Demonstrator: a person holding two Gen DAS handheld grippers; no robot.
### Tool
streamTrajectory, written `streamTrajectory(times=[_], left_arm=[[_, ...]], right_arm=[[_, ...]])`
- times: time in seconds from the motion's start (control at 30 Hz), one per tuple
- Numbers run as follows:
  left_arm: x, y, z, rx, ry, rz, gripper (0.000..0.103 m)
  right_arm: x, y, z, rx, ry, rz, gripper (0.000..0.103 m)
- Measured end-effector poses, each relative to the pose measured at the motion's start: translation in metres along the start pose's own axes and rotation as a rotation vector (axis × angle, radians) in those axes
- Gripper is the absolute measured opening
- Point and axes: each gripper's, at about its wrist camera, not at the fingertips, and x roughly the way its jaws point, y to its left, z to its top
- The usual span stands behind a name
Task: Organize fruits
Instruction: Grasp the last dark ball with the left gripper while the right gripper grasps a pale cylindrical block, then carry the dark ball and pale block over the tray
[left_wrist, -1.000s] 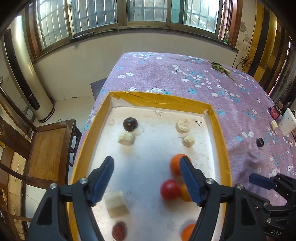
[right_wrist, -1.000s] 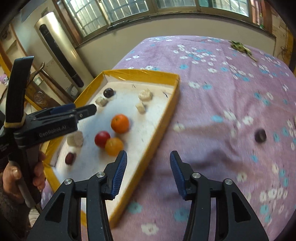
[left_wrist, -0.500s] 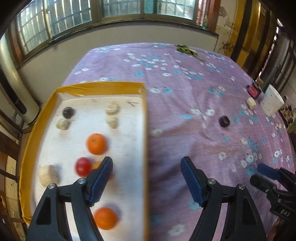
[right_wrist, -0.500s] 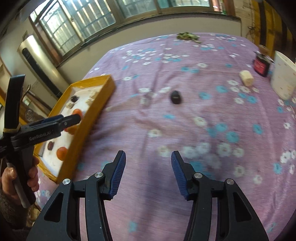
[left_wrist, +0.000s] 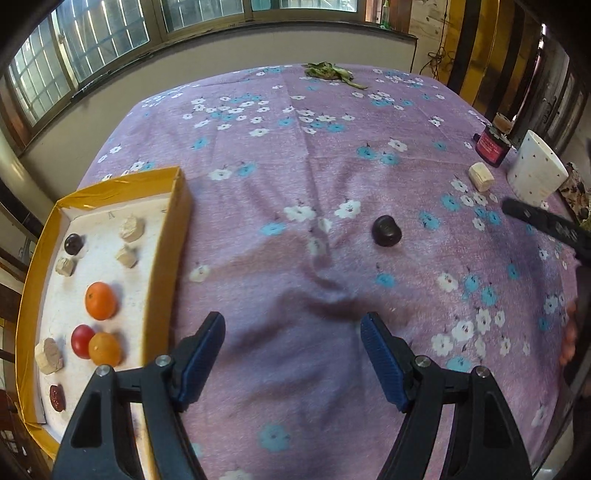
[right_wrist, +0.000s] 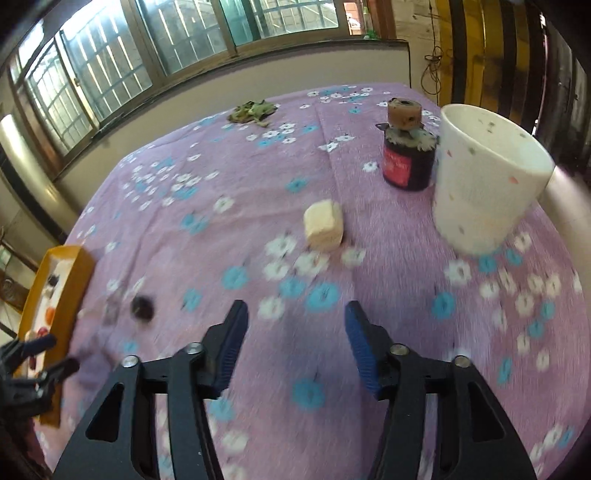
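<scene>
left wrist view: the left gripper (left_wrist: 291, 332) hangs over a purple flowered tablecloth (left_wrist: 295, 166) with its blue-padded jaws spread wide and nothing between them. off to the left lies a shallow yellow-rimmed tray (left_wrist: 181, 206) with a white floor; in it sit an orange (left_wrist: 100, 301), a red cherry tomato (left_wrist: 82, 340) touching a smaller orange fruit (left_wrist: 105, 348), a dark round fruit (left_wrist: 74, 243) near the far end, a dark red fruit (left_wrist: 57, 398) at the near end, and several pale cut chunks (left_wrist: 131, 228). out on the cloth, well apart from the tray and ahead of the gripper, rests a lone dark plum-like fruit (left_wrist: 386, 230). farther right lies a pale fruit chunk (left_wrist: 481, 177), near a white speckled cup (left_wrist: 537, 168) and a dark jar with a red label (left_wrist: 493, 146). right wrist view, somewhat blurred: the right gripper (right_wrist: 295, 328) has its jaws apart, having just been opening, with only cloth between them. that chunk (right_wrist: 323, 226) lies ahead of it, the cup (right_wrist: 484, 184) and jar (right_wrist: 406, 162) beyond to the right, the dark fruit (right_wrist: 142, 307) to the left, the tray (right_wrist: 74, 280) at the far left edge. a clump of green leaves (right_wrist: 253, 110) lies at the cloth's far end.
</scene>
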Motion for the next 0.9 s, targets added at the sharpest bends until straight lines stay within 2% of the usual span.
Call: streamTrajectory(times=[0.2, 0.27, 0.33, 0.43, 0.5, 0.53, 0.6, 0.63, 0.7, 0.9], left_arm=[[0.017, -0.025, 0.020, 0.014, 0.020, 0.002, 0.078], [0.023, -0.033, 0.028, 0.012, 0.029, -0.014, 0.078], [0.029, -0.043, 0.035, 0.027, 0.025, -0.028, 0.078], [0.040, -0.055, 0.045, 0.044, 0.035, -0.046, 0.078], [0.048, -0.059, 0.049, 0.034, 0.045, -0.070, 0.071], [0.053, -0.060, 0.051, 0.028, 0.053, -0.076, 0.062], [0.061, -0.062, 0.055, 0.020, 0.058, -0.092, 0.051], [0.059, -0.063, 0.056, 0.026, 0.031, -0.089, 0.036], [0.058, -0.064, 0.055, 0.039, 0.018, -0.111, 0.025], [0.047, -0.053, 0.039, 0.007, 0.015, -0.194, 0.025]], right_arm=[[0.045, -0.002, 0.029, -0.070, 0.034, -0.037, 0.057], [0.051, -0.002, 0.031, -0.109, 0.042, -0.044, 0.034], [0.050, -0.001, 0.032, -0.145, 0.022, -0.058, 0.031], [0.047, -0.007, 0.030, -0.138, 0.013, -0.034, 0.031], [0.048, -0.009, 0.030, -0.133, 0.017, -0.015, 0.031], [0.046, -0.010, 0.028, -0.134, 0.019, -0.004, 0.031], [0.043, -0.010, 0.026, -0.144, 0.018, 0.006, 0.031], [0.041, -0.008, 0.025, -0.153, 0.014, 0.009, 0.031], [0.035, -0.005, 0.023, -0.174, 0.004, 0.009, 0.031], [0.016, 0.006, 0.016, -0.200, -0.022, 0.037, 0.031]])
